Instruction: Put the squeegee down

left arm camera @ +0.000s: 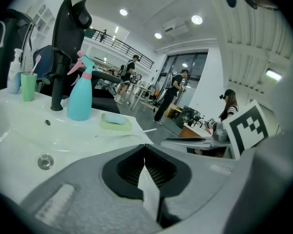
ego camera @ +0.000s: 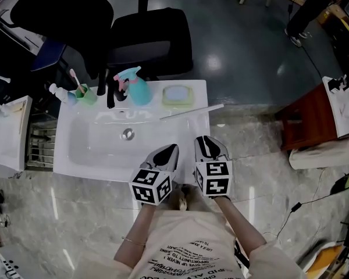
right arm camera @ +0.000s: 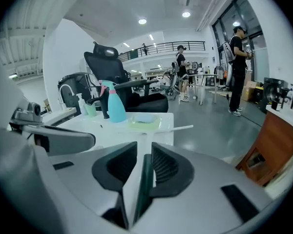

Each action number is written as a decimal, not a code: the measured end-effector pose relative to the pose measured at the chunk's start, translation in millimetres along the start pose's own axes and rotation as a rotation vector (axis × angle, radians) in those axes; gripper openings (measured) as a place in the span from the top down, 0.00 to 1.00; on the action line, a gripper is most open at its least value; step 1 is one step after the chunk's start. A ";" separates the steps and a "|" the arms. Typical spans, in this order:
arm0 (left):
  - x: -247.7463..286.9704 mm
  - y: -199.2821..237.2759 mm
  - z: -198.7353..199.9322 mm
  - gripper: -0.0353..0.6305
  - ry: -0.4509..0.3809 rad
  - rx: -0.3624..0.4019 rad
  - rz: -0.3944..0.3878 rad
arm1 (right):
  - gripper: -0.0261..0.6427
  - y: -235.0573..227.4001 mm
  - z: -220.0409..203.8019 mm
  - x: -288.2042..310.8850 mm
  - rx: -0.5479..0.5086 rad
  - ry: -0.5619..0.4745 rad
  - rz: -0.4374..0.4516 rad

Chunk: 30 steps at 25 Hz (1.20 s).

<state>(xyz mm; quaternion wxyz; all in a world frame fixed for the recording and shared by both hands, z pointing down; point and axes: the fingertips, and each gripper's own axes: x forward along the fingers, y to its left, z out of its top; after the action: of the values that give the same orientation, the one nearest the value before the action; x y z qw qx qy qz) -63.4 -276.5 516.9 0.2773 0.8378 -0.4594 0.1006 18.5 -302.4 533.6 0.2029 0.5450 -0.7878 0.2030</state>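
The squeegee point(ego camera: 192, 111), a thin white bar, lies flat on the white sink counter point(ego camera: 198, 150), right of the basin, with its far end past the counter's right edge. It also shows in the left gripper view as the squeegee point(left arm camera: 136, 130) and in the right gripper view as the squeegee point(right arm camera: 183, 127). Both grippers hover over the counter's front edge, well short of it. My left gripper point(ego camera: 173, 148) point(left arm camera: 144, 147) has its pads meeting, with nothing in them. My right gripper point(ego camera: 205, 139) point(right arm camera: 144, 150) shows a narrow gap between its pads, and nothing is between them.
At the back of the counter stand a teal spray bottle point(ego camera: 138, 89), a green soap dish point(ego camera: 177, 96), a black faucet point(ego camera: 111, 92) and a green cup point(ego camera: 86, 93). A black office chair point(ego camera: 151, 36) is behind. A red-brown cabinet point(ego camera: 308, 121) stands to the right.
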 end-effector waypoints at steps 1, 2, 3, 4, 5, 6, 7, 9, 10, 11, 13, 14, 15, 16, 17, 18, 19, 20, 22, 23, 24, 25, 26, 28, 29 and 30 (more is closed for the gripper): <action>-0.4 -1.1 3.8 0.91 -0.010 0.006 -0.004 | 0.83 0.1 2.6 -2.7 0.002 -0.008 0.009; -1.0 -2.2 7.5 0.91 -0.019 0.012 -0.008 | 0.85 0.0 5.0 -5.4 0.005 -0.014 0.018; -1.8 -3.2 11.1 0.91 -0.029 0.020 -0.012 | 0.86 -0.2 7.5 -8.1 0.007 -0.021 0.026; -2.9 -4.1 14.8 0.91 -0.039 0.028 -0.016 | 0.88 -0.3 10.4 -11.0 0.007 -0.029 0.034; -4.2 -5.1 18.5 0.91 -0.049 0.036 -0.019 | 0.89 -0.4 14.0 -14.1 0.003 -0.039 0.042; -5.7 -6.1 22.4 0.91 -0.060 0.044 -0.021 | 0.90 -0.5 18.2 -17.1 0.000 -0.051 0.051; -7.2 -6.8 26.4 0.91 -0.072 0.051 -0.023 | 0.92 -0.6 22.8 -20.2 -0.002 -0.064 0.062; -10.5 -8.3 34.2 0.91 -0.095 0.064 -0.025 | 0.94 -1.4 32.2 -26.2 -0.001 -0.095 0.082; -12.3 -9.3 38.1 0.91 -0.107 0.070 -0.024 | 0.94 -1.8 36.9 -29.4 0.001 -0.111 0.093; -13.9 -10.5 42.2 0.91 -0.121 0.077 -0.024 | 0.95 -2.1 41.8 -32.6 0.002 -0.129 0.106; -16.9 -13.4 50.8 0.91 -0.148 0.092 -0.025 | 0.95 -1.8 52.1 -39.2 0.002 -0.166 0.133; -18.5 -14.7 54.6 0.91 -0.159 0.100 -0.027 | 0.95 -1.5 56.9 -42.4 0.002 -0.184 0.143; -20.4 -15.7 58.2 0.91 -0.169 0.109 -0.028 | 0.95 -1.4 61.2 -45.5 0.003 -0.202 0.150; -22.6 -16.5 61.5 0.91 -0.180 0.116 -0.027 | 0.95 -1.7 65.1 -48.4 0.006 -0.219 0.155; -25.1 -17.0 65.0 0.91 -0.192 0.122 -0.026 | 0.95 -2.1 68.9 -51.3 0.010 -0.236 0.159; -27.9 -17.4 68.8 0.91 -0.205 0.128 -0.023 | 0.95 -2.4 72.8 -54.2 0.016 -0.253 0.165; -30.6 -17.9 72.6 0.91 -0.217 0.135 -0.021 | 0.95 -2.6 76.9 -57.4 0.021 -0.271 0.172; -33.2 -18.4 76.4 0.91 -0.229 0.145 -0.018 | 0.95 -2.8 81.1 -60.8 0.025 -0.289 0.179; -38.1 -19.4 83.3 0.91 -0.247 0.174 -0.010 | 0.95 -3.2 89.2 -67.4 0.031 -0.322 0.192; -40.7 -19.5 86.3 0.91 -0.255 0.188 -0.005 | 0.95 -3.4 92.8 -70.5 0.033 -0.336 0.197; -43.5 -19.4 89.1 0.91 -0.264 0.198 0.001 | 0.95 -3.7 96.4 -73.4 0.034 -0.350 0.202; -46.6 -19.0 92.1 0.91 -0.274 0.205 0.008 | 0.95 -4.1 99.8 -76.2 0.035 -0.363 0.206; -50.0 -18.3 95.3 0.91 -0.287 0.211 0.018 | 0.95 -4.7 103.1 -79.0 0.036 -0.375 0.208; -56.9 -16.4 101.2 0.91 -0.312 0.226 0.040 | 0.95 -6.5 108.7 -84.2 0.042 -0.399 0.209; -59.8 -15.5 103.6 0.91 -0.322 0.233 0.048 | 0.95 -7.6 111.0 -86.7 0.047 -0.410 0.208; -62.4 -14.9 105.7 0.91 -0.330 0.238 0.054 | 0.95 -8.9 113.2 -89.2 0.051 -0.421 0.207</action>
<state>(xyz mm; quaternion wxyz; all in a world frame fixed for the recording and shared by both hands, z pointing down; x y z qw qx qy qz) -95.0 -284.5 397.6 0.0946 0.8571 -0.5058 0.0230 44.6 -297.2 391.6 -0.0017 0.4965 -0.8591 0.1245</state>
